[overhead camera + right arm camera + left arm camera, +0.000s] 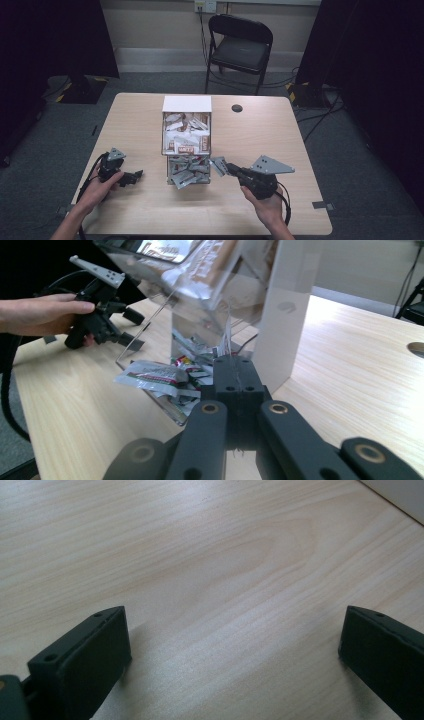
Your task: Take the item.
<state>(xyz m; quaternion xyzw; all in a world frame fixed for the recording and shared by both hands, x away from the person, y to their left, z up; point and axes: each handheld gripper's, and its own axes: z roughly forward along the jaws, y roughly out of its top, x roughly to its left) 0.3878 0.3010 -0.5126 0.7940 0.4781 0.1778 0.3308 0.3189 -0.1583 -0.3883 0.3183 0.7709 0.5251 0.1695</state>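
Dark curtains are closing in the room on both sides, and a black folding chair (239, 47) is standing against the far wall behind a pale wooden tabletop (125, 135). Starting at the left, the left tongs (134, 177) are resting low near the tabletop's near left edge in the person's left hand (97, 192), well apart from everything else, with broad bare wood lying open toward the left and far edges. The left gripper view is showing their jaws standing wide apart and released over plain wood grain, nothing between them. At the middle, a clear packet dispenser (187, 145) with a white top is standing well back from every edge, holding packets (186, 131) above and spilling more into its open tray at the front; red-and-white labels are showing on them, but the writing is too blurred to read. To the right, the right tongs (220, 167) are pointing leftward at the dispenser's lower right corner, clenched shut on a silvery packet (218, 166) just beside the tray. The right gripper view is showing the closed jaws meeting at the clear wall, the packets piled in the tray (155, 375), and the left tongs farther off. Right of the hand, bare wood is running open to the edge, with a round cable hole (237, 108) toward the far side.
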